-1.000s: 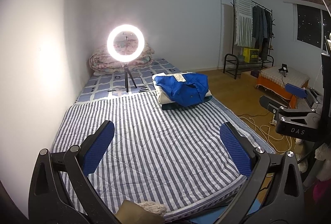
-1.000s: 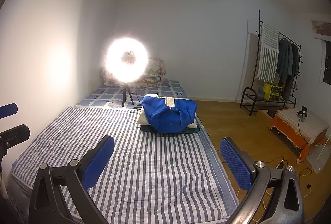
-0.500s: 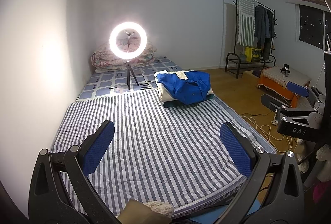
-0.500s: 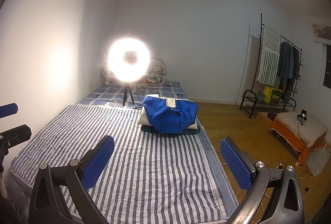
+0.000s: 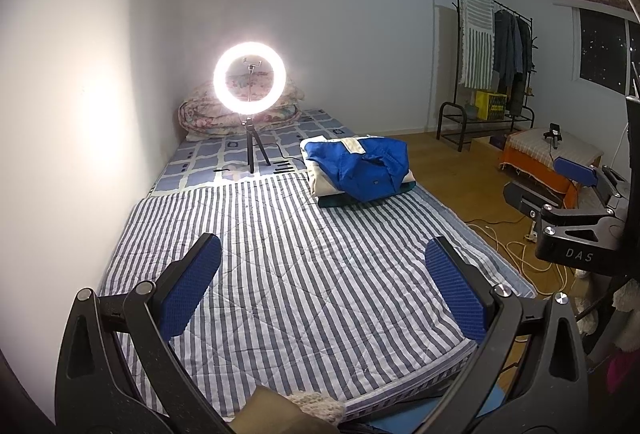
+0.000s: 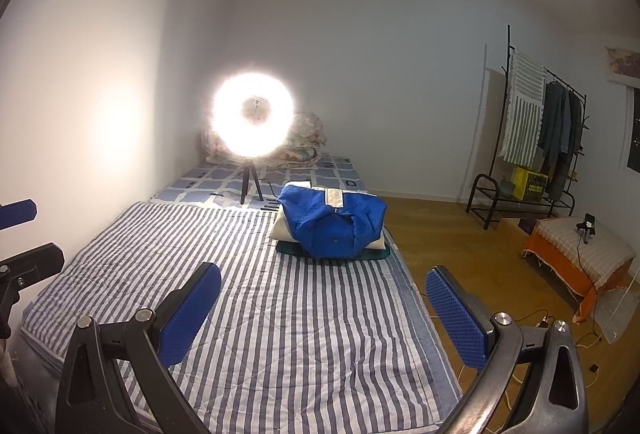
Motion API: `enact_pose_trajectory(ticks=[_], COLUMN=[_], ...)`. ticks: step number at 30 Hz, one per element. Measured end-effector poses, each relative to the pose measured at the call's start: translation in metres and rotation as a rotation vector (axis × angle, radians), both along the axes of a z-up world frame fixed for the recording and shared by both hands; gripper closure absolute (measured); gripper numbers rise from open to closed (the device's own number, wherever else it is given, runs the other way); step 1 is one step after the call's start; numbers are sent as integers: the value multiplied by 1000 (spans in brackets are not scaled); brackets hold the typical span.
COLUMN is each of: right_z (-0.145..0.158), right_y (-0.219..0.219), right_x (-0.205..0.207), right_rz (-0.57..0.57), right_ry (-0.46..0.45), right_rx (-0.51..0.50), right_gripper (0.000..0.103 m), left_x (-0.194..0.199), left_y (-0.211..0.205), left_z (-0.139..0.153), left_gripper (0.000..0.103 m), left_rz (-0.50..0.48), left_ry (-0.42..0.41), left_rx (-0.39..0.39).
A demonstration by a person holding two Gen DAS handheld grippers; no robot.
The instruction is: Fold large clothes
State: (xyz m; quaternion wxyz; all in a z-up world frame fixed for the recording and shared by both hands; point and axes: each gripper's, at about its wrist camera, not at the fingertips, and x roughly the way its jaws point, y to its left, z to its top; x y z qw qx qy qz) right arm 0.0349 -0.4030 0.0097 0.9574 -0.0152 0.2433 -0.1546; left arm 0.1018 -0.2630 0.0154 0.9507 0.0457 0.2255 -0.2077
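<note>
Striped quilted bedcover (image 5: 304, 274) is lying bare under both spread, empty grippers (image 5: 320, 294) (image 6: 322, 314); ahead, folded blue cloth jacket (image 6: 334, 230) is sitting stacked, seemingly finished.

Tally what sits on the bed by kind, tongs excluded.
Folded garments in the pile: 3, blue jacket on top, cream piece under it, dark green piece at the bottom
Ring light on tripod: 1
Floral quilt bundle: 1
Total: 5

Striped quilt (image 5: 304, 274) bare — folded pile (image 5: 356, 169), ring light (image 5: 250, 83) block far end.
</note>
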Motion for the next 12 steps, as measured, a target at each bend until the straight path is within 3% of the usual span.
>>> enact_pose_trajectory(ticks=[12], right_z=[-2], right_y=[0], right_x=[1], right_rz=[3], right_ry=[11], right_rx=[3], right_gripper=[0], left_x=[0], left_y=[-1], left_z=[-5], left_gripper=[0], left_rz=[14], left_ry=[-26], left_rx=[6])
